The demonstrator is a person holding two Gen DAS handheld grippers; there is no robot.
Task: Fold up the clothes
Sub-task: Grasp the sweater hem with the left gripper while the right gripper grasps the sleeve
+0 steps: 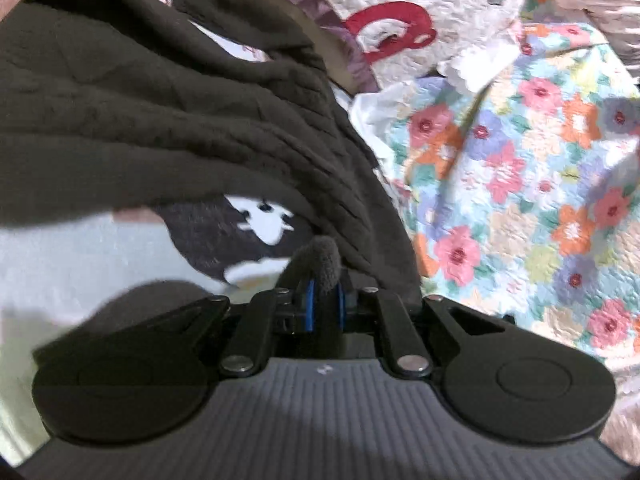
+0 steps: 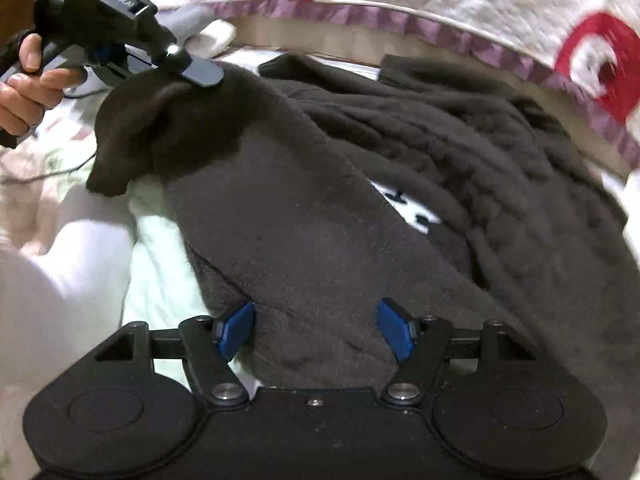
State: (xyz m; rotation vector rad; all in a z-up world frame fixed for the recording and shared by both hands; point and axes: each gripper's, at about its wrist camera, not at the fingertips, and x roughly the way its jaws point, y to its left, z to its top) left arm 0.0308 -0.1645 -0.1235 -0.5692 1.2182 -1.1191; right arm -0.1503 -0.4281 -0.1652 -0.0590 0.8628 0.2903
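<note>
Down the left wrist view first: left gripper (image 1: 326,300) has its blue pads pressed together on a tuft of the dark brown fleece garment (image 1: 160,120), pinching its edge right at the jaw line. From that pinch the cloth runs up and away toward 10–11 o'clock, bunched in ridges, w/ a white cartoon print (image 1: 264,220) showing just under the lifted fold at about 11. Floral quilt (image 1: 520,180) fills 1–4 o'clock; white quilt w/ red motif (image 1: 400,28) sits at 12–1. Soft bed surface throughout, pale sheet at 9.

Right wrist view next: right gripper (image 2: 316,330) has jaws spread wide, blue pads either side of a fleece strip but not closed on it; cloth lies between and just beyond them. Garment's long axis runs from the jaws up toward 11 o'clock, where the left gripper (image 2: 188,66), held in a person's hand (image 2: 28,80), grips the far corner, lifted off the bedding. Bulk of the garment is heaped at 1–2 o'clock. Purple-trimmed quilt edge (image 2: 400,20) crosses the top.

My read: right gripper is nearer the loose near edge, so closing there looks the sensible next thing; how far the fold has got, can't tell. Bedding is soft and crumpled, room to the right is tight.
</note>
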